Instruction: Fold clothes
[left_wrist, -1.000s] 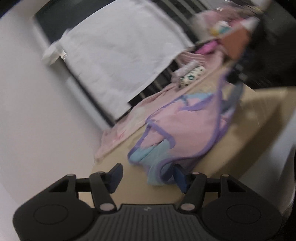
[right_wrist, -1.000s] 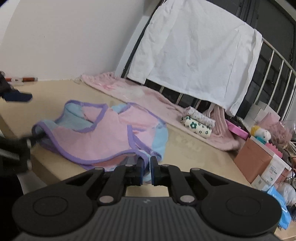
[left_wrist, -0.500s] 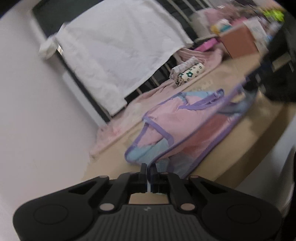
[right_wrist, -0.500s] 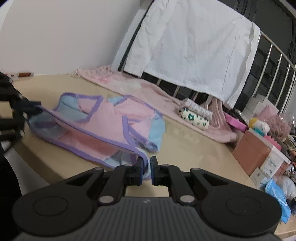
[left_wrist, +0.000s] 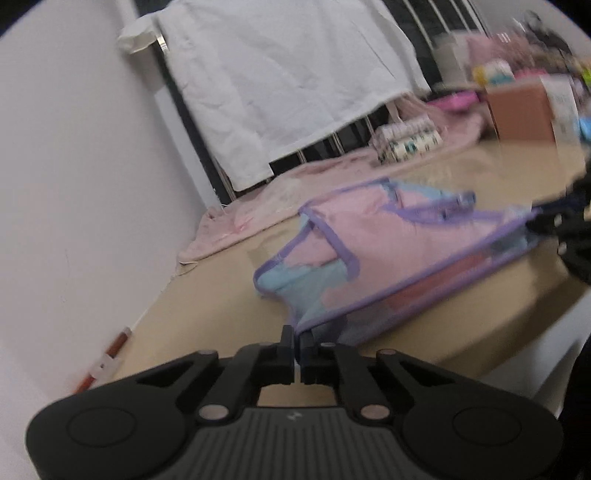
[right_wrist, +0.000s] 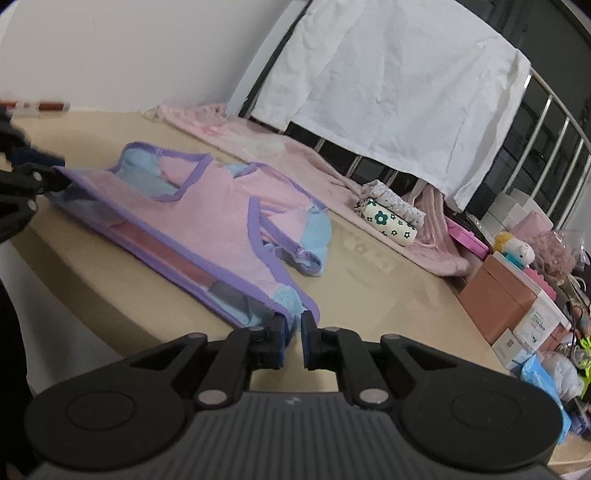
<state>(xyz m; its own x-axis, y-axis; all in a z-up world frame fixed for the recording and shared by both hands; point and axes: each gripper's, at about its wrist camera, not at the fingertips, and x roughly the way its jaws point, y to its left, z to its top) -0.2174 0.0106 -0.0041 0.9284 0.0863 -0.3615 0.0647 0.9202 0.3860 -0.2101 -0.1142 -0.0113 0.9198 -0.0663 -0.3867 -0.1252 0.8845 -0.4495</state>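
The garment (right_wrist: 207, 221) lay stretched along the table (right_wrist: 369, 288) edge, its hem corners pinched by left gripper (left_wrist: 297, 341) and right gripper (right_wrist: 291, 332).

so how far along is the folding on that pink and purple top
Done: both grippers have the hem. The left gripper and right gripper are each shut on a corner of the pink garment, its hem edge stretched between them above the table. Left: no fold is made yet, and it still lies mostly spread out.
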